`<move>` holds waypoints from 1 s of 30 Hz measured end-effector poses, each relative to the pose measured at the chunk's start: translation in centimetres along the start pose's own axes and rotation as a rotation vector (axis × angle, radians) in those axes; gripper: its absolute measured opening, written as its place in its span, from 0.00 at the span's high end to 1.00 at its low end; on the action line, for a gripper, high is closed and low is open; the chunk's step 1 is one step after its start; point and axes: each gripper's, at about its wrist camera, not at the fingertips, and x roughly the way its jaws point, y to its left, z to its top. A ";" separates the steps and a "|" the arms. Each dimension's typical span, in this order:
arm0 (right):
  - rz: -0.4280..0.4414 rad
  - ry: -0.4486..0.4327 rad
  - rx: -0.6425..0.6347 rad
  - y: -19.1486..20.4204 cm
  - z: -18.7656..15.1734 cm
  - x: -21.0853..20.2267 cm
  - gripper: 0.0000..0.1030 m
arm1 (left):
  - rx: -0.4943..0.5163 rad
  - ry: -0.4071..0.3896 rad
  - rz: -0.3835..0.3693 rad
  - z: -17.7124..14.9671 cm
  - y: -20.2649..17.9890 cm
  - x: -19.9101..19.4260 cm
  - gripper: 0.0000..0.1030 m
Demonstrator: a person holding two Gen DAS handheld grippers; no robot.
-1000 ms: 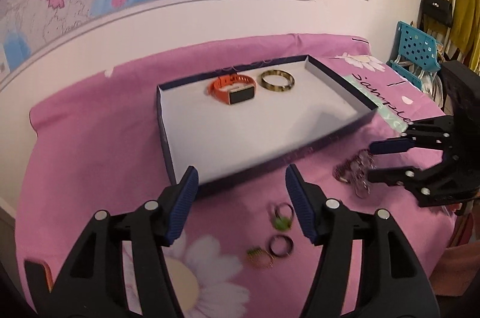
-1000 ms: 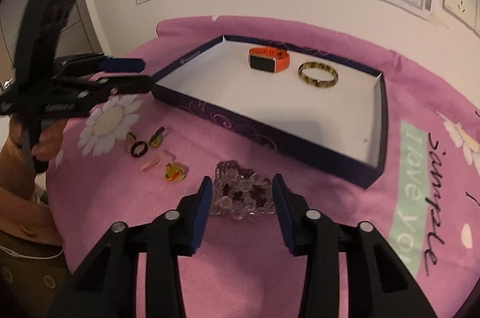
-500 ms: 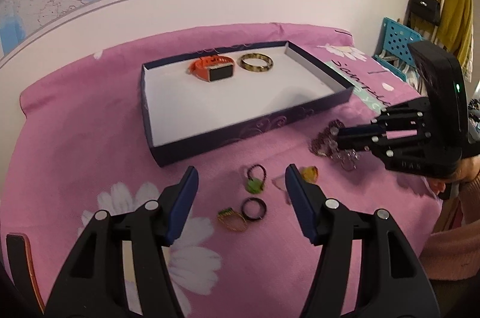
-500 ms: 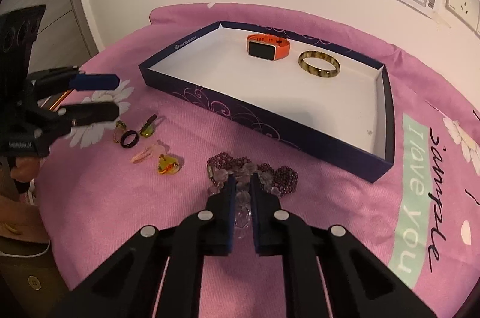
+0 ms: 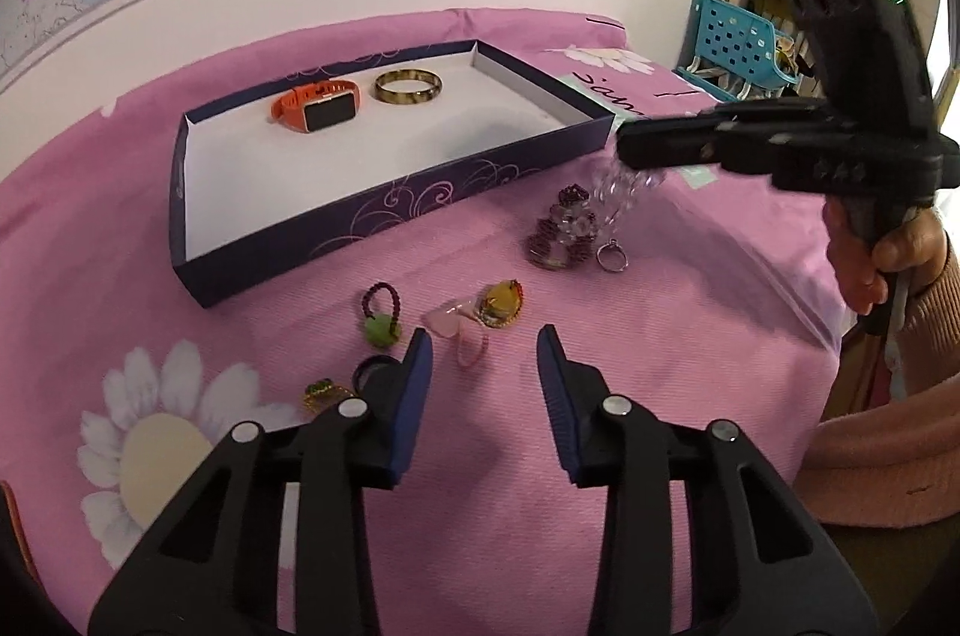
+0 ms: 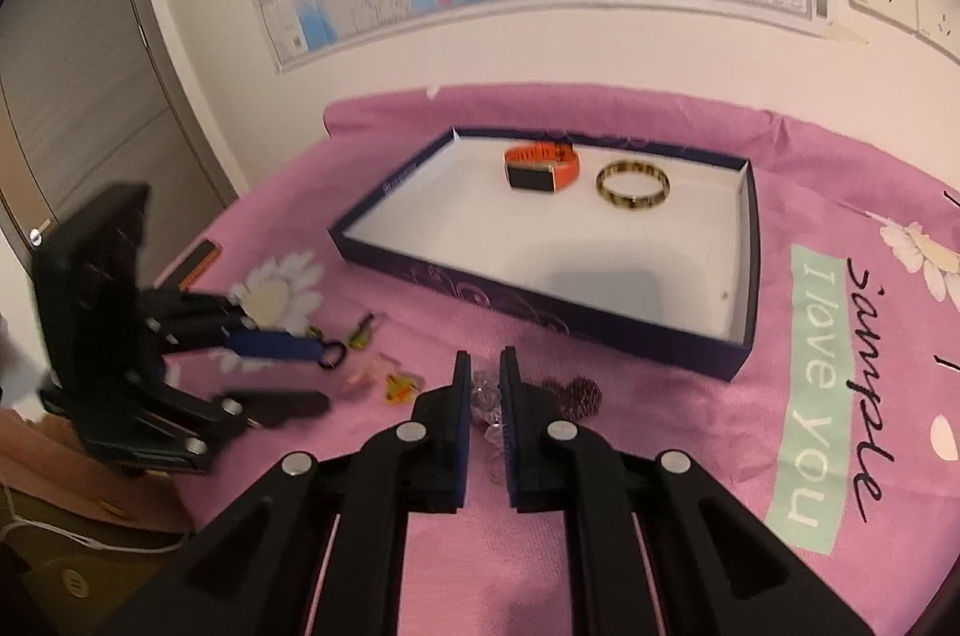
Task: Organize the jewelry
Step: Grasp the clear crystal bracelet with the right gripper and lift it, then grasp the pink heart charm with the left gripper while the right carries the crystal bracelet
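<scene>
Progress is partial: inside the shallow navy cardboard tray with a white floor [image 5: 384,210], an orange silicone-strapped smartwatch with a dark rectangular face [image 5: 318,109] and a rigid mottled gold-brown bangle [image 5: 408,88] are already laid side by side at the far end. The rest is left outside, on the pink ribbed floral cloth [image 5: 690,336] near the tray's front wall.

A bracelet of clear faceted and dark purple beads [image 5: 570,228] is clamped in the right gripper [image 6: 483,414], whose pads are pressed nearly together on the clear end; its upper part is lifted and blurred, while the purple clusters and a small metal ring at its end seem to trail on the cloth.

Four or five small pieces remain loose: a dark beaded ring with a round green stone [image 5: 382,315], an amber oval-stone ring [image 5: 499,305], a pale pink translucent ring [image 5: 459,330], a green-and-gold ring [image 5: 324,392] and a plain black band [image 5: 373,371], partly hidden.

The left gripper [image 5: 483,384] is held over these, its jaws closing from a moderate gap with only the cloth and the pink ring's edge seen between them; nothing is gripped.
</scene>
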 end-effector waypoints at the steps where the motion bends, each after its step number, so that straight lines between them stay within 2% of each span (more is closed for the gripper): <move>1: 0.000 -0.009 -0.001 0.1 0.1 -0.4 0.92 | -0.007 0.000 -0.005 0.0 0.1 0.0 0.67; 10: 0.025 -0.077 -0.003 0.3 1.1 -3.4 0.92 | -0.037 0.003 0.001 -0.5 1.1 -0.5 0.71; 17: 0.043 -0.035 0.012 0.3 -0.2 -2.5 0.92 | -0.046 0.009 0.022 -1.0 1.7 -0.9 0.71; 21: 0.074 -0.012 0.023 0.6 -0.9 -1.7 0.92 | -0.047 0.014 0.006 -1.0 1.5 -0.8 0.71; 27: 0.099 0.021 0.039 0.6 -1.8 -0.6 0.92 | -0.013 0.025 -0.006 -0.4 0.4 0.5 0.71; 30: 0.097 0.028 0.060 0.2 -2.2 -0.3 0.92 | -0.004 0.048 0.025 0.2 -0.1 1.7 0.74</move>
